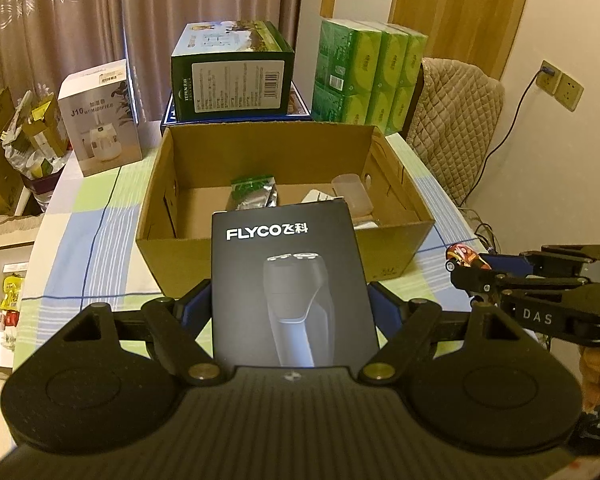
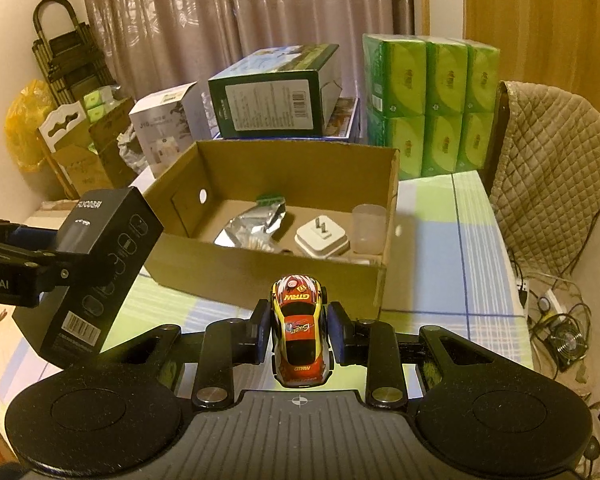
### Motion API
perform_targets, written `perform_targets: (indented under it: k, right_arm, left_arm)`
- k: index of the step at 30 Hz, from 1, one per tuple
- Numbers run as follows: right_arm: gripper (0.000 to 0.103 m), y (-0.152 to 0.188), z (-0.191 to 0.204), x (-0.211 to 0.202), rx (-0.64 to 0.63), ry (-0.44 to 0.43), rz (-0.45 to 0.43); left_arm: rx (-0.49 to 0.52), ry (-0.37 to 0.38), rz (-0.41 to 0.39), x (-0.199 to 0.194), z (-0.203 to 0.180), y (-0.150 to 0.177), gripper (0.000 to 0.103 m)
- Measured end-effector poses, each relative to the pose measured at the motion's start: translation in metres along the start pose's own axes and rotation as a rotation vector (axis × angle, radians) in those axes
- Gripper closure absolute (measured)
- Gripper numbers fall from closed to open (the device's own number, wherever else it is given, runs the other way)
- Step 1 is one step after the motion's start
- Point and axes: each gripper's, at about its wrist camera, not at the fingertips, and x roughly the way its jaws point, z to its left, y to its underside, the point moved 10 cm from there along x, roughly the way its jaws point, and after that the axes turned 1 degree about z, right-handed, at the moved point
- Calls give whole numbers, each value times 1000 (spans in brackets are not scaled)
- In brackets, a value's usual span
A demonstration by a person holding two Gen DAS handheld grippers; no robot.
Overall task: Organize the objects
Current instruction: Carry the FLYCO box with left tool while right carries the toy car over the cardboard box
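My left gripper (image 1: 292, 304) is shut on a black FLYCO shaver box (image 1: 292, 288) and holds it upright above the table, just in front of an open cardboard box (image 1: 180, 248). The shaver box also shows in the right wrist view (image 2: 96, 272). My right gripper (image 2: 298, 330) is shut on a red and yellow toy car (image 2: 300, 332), held in front of the cardboard box (image 2: 260, 276); it shows at the right of the left wrist view (image 1: 466, 258). Inside the cardboard box lie a foil pouch (image 2: 252, 226), a white plug adapter (image 2: 322, 240) and a clear plastic cup (image 2: 368, 228).
Behind the cardboard box stand a dark green carton (image 1: 232, 76), packs of green tissues (image 1: 368, 76) and a white humidifier box (image 1: 100, 116). A chair with a quilted cover (image 2: 556, 168) is at the right. The table has a checked cloth (image 2: 460, 248). Cables and a small fan (image 2: 568, 344) lie on the floor.
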Motion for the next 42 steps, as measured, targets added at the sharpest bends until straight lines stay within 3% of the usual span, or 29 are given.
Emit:
perform_targets:
  k: [18, 26, 42]
  right_arm:
    - [76, -75, -13, 40, -13, -1, 13]
    - [76, -84, -15, 67, -26, 11, 41]
    - [76, -93, -18, 99, -31, 10, 70]
  left_arm:
    - [5, 8, 8, 33, 22, -71, 25]
    - [30, -9, 30, 57, 32, -94, 25]
    - [15, -20, 69, 92, 51, -106, 25]
